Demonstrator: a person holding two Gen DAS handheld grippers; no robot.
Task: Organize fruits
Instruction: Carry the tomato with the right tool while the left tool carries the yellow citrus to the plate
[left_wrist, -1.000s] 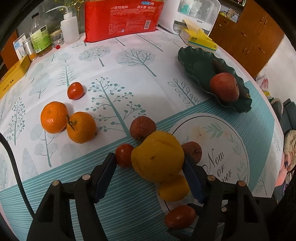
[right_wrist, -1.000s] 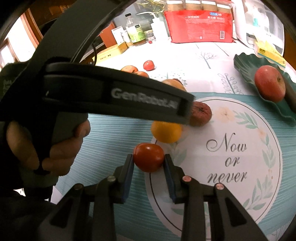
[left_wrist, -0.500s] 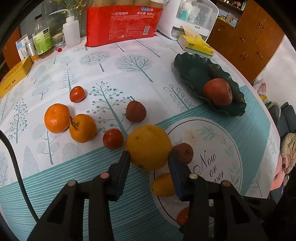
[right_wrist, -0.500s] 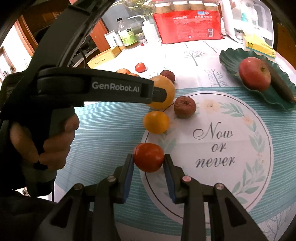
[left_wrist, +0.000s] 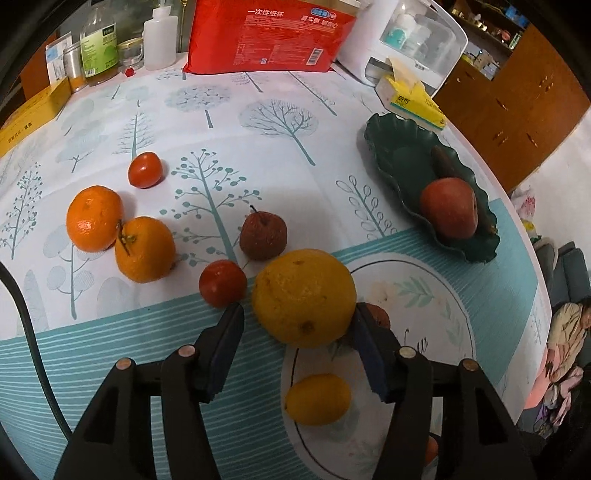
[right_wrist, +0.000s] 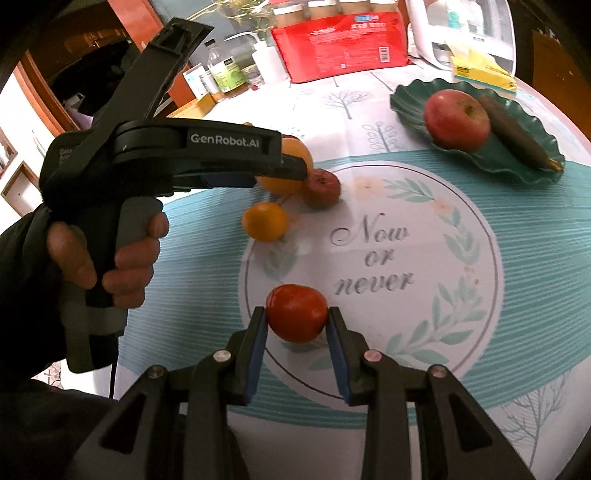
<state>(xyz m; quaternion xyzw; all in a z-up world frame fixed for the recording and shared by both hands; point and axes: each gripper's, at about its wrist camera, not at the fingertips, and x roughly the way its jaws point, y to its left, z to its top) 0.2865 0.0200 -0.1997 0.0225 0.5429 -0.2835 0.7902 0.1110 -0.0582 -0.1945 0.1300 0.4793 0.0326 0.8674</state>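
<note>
Left wrist view: left gripper (left_wrist: 297, 332) has just been opening, jaws loose around big yellow citrus (left_wrist: 303, 297) w/ visible gaps, could roll off. Right gripper (right_wrist: 297, 326) clamped on tomato (right_wrist: 296, 312), over-squeeze risks bruising.

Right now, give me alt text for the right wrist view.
The right gripper clamps a red tomato above the tablecloth. Left, a hand holds the left gripper at a yellow fruit; far right, a green dish holds an apple.
</note>
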